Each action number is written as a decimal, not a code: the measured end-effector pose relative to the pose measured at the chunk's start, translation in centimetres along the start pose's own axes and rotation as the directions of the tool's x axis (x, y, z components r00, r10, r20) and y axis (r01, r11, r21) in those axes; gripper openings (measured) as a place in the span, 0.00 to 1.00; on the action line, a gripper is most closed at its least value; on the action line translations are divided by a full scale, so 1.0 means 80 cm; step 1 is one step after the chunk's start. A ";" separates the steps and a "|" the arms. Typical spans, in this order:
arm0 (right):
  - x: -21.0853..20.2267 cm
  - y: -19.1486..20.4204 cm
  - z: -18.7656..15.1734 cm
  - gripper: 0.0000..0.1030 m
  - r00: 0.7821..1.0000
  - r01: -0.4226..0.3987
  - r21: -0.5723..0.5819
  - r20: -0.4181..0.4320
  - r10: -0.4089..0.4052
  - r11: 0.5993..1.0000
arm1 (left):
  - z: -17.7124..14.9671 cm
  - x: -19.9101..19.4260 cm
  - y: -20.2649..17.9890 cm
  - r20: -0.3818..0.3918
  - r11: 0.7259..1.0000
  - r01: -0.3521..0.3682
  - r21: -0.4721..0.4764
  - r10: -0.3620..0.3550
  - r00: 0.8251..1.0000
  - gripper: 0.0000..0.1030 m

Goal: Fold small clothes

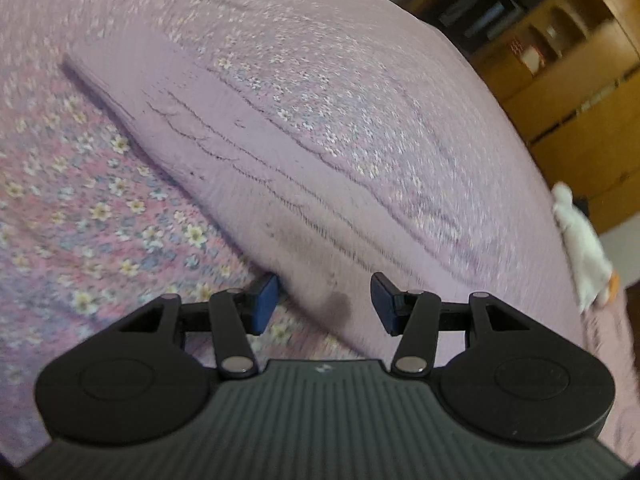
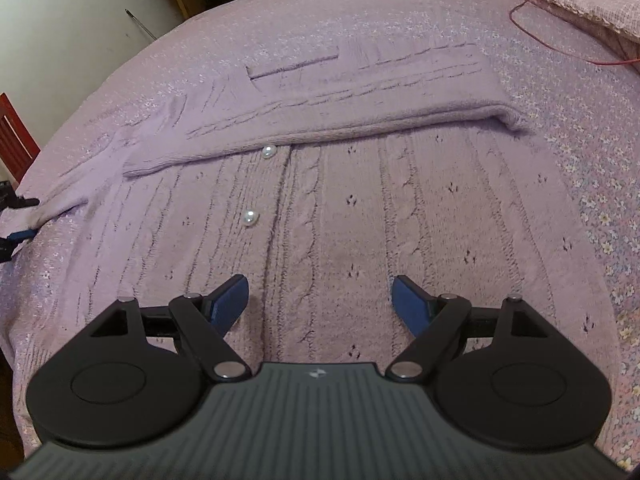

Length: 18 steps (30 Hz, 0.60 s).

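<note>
Lilac cardigan lies flat on the bed, one sleeve folded across the chest above the pearl buttons, likely squaring it for the next fold. Right gripper hovers over the hem, fingers wide apart, empty. Left gripper at the other sleeve, fingers apart, straddling the cuff, not clamped.

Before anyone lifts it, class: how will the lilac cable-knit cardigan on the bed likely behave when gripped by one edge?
The cardigan will probably droop; its folded sleeve already lies limp. The thick knit looks fairly heavy, so it may stretch. The fuzzy surface should grip well, though the pearl buttons could snag.
</note>
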State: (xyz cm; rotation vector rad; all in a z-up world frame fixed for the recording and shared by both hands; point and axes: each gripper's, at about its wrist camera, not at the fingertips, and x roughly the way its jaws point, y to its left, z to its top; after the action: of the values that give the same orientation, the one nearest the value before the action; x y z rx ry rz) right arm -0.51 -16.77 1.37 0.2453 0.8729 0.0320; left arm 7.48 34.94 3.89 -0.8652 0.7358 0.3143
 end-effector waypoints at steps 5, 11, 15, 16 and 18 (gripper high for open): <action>0.000 -0.004 0.003 0.82 1.000 -0.005 0.002 0.017 0.005 1.000 | 0.008 0.010 -0.003 0.034 1.000 0.024 -0.017 -0.024 0.999 0.50; -0.004 -0.009 0.017 0.82 0.998 -0.029 0.004 0.051 0.029 1.000 | 0.003 0.021 -0.020 0.048 0.994 -0.072 0.082 0.068 0.997 0.17; 0.003 -0.017 0.019 0.82 0.999 -0.034 0.027 0.033 0.034 0.999 | -0.003 0.015 -0.046 0.061 0.971 -0.106 0.213 0.096 0.994 0.10; 0.004 -0.020 0.019 0.82 0.999 -0.037 0.033 0.027 0.036 0.999 | -0.004 0.010 -0.052 0.075 0.966 -0.106 0.234 0.091 0.993 0.10; 0.004 -0.024 0.018 0.82 0.999 -0.038 0.043 0.024 0.037 0.998 | -0.005 -0.004 -0.065 0.109 0.963 -0.110 0.246 0.085 0.990 0.10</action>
State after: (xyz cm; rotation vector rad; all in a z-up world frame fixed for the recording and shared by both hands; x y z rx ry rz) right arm 0.64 -18.90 1.53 0.3021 0.8462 0.0451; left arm 9.82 31.41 6.91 -0.5702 0.7114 0.3399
